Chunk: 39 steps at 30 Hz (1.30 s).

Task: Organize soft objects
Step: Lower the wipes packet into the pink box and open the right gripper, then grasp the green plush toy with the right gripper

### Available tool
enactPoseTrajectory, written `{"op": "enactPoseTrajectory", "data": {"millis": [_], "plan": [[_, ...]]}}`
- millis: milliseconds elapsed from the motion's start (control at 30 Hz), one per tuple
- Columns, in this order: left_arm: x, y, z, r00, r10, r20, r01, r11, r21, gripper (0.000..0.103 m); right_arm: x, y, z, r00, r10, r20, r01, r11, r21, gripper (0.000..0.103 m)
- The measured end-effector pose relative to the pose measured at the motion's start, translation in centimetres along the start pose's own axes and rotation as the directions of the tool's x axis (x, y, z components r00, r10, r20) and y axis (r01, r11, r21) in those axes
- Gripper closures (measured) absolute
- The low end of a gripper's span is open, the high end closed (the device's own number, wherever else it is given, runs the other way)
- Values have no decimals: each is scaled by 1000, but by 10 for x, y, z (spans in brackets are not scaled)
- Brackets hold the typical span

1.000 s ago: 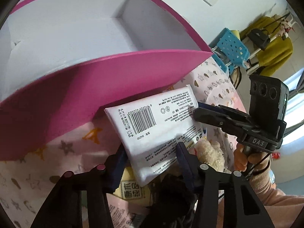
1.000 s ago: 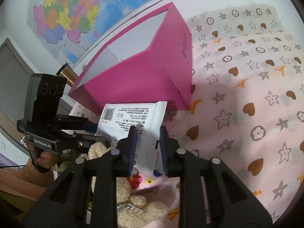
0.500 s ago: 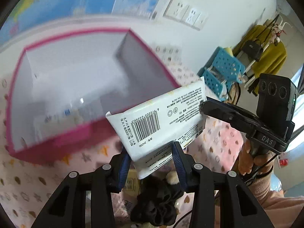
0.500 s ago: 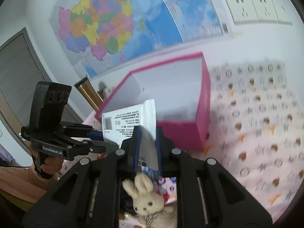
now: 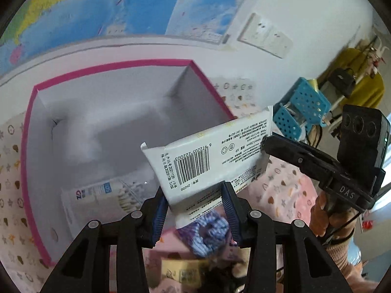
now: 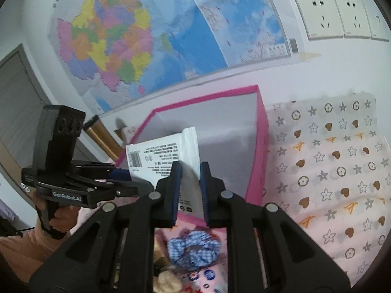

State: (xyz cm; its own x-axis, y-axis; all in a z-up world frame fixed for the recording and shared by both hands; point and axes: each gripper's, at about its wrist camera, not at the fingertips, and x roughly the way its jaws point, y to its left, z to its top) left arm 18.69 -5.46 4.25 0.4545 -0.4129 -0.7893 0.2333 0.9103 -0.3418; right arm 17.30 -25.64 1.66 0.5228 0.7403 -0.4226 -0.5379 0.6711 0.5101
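White pack [image 5: 210,161], barcode 6972205222003, between both jaws.

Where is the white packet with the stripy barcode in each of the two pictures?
Left wrist view: the white packet sits in the middle, just above the left tongs, with the right tongs pinching its right end.
Right wrist view: the packet is middle-left, standing between the right tongs, with the left tongs at its left edge.
Shared landmark: the pink box behind it.
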Motion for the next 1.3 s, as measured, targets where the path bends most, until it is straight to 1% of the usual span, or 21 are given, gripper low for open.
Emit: {"op": "enactPoseTrajectory", "data": {"millis": [167,233,267,300,367,467,533,600,633,700,800,833,900,1000,1100,1133,1200,1300], "plan": [[27,12,9,998,-4,-67,1,999,-39,58,18,-13,0,998,-49,-49,50,998,26,83],[36,15,10,996,-7,-90,2,998,-55,57,22,-14,-2,994,-83,-66,84,996,19,79],[42,16,10,995,-7,-104,1,998,-59,57,24,-14,-2,992,-100,-73,101,995,20,76],[46,17,11,994,-5,-113,-2,998,-64,57,23,-15,-3,990,-122,-71,124,992,23,74],[55,20,11,991,20,-130,-30,997,-72,56,20,-15,-3,988,-142,-55,143,990,19,74],[58,22,9,991,46,-126,-56,995,-80,55,10,-12,-4,987,-158,-22,158,987,10,71],[55,22,5,993,66,-101,-73,995,-66,55,1,-7,-8,990,-143,-2,143,990,-3,68],[47,21,0,994,92,-63,-95,994,-48,53,-9,0,-14,991,-134,19,134,991,-26,59],[41,19,-4,994,100,-38,-101,995,-28,49,-14,4,-17,991,-129,28,130,991,-38,57],[28,15,-12,995,98,-3,-98,995,5,48,-22,11,-24,991,-125,46,127,990,-60,53],[12,12,-20,990,128,51,-129,991,26,48,-28,19,-35,988,-144,50,148,984,-97,52],[8,9,-23,991,122,63,-124,992,36,48,-28,20,-38,989,-142,42,146,984,-100,52],[2,9,-25,988,134,82,-137,990,29,48,-28,20,-44,991,-130,26,132,986,-97,52],[-7,5,-34,987,116,111,-121,992,41,48,-28,20,-54,994,-112,8,112,989,-93,52],[-21,3,-47,985,88,147,-98,993,63,45,-31,21,-65,997,-75,-15,74,993,-89,51],[-25,-1,-52,985,69,158,-81,995,66,43,-32,22,-69,997,-70,-24,68,993,-93,50],[-31,0,-61,984,47,170,-61,995,77,43,-34,24,-79,997,-62,-42,58,994,-97,44],[-36,0,-77,984,34,176,-50,995,90,42,-37,26,-94,996,-48,-71,40,994,-100,43]]}}
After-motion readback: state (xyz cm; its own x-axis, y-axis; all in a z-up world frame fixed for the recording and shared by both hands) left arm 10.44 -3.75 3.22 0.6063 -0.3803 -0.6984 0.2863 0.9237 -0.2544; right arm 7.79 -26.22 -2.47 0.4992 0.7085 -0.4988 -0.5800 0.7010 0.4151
